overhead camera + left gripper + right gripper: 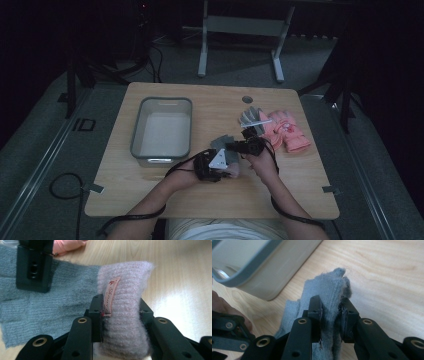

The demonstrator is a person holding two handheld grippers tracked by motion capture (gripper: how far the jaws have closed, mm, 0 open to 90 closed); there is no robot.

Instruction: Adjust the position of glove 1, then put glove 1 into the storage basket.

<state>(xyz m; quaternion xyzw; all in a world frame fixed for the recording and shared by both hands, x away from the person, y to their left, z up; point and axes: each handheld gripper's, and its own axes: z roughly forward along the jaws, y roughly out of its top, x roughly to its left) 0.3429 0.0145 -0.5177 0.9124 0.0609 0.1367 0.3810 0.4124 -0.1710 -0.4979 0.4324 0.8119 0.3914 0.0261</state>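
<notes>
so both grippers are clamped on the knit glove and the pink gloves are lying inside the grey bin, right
Not quite. The left gripper and right gripper do clamp the knit glove, but the high view shows the pink gloves lying on the table, right of the grey bin.

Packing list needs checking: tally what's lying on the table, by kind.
Grey bin: 1
Grey knit piece with lilac cuff: 1
Grey-and-white glove bundle: 1
Pink glove bundle: 1
Total: 4 (gloves within each bundle cannot be told apart)
</notes>
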